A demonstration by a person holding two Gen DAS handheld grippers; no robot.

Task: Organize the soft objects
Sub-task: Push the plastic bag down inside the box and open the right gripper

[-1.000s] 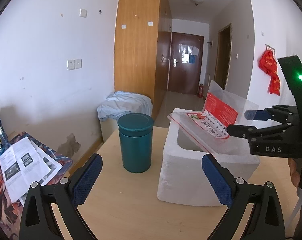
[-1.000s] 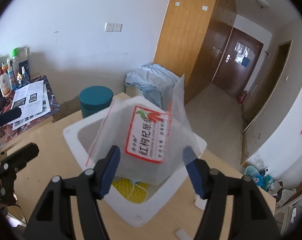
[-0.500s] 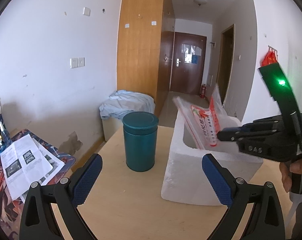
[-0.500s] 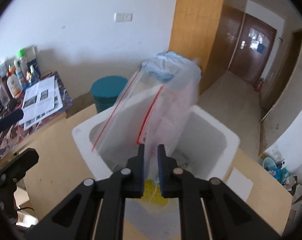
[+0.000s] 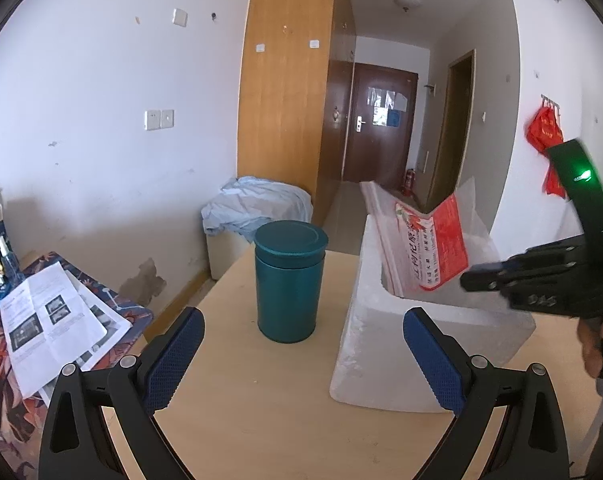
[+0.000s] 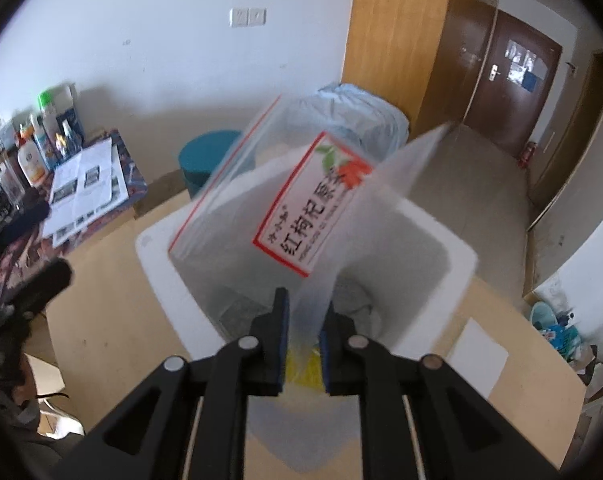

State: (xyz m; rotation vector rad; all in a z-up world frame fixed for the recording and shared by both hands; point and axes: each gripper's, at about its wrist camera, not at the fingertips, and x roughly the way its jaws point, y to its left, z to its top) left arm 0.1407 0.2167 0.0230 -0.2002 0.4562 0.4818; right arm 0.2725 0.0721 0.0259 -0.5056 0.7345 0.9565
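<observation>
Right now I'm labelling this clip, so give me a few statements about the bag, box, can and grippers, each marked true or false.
1. The right gripper is shut on the plastic bag. True.
2. The left gripper holds the green can. False: it is open and holds nothing; the can stands on the table.
3. The bag hangs over the foam box. True.
4. The can lies on its side. False: it stands upright, lid on.
5. The can is inside the box. False: it stands beside it.
</observation>
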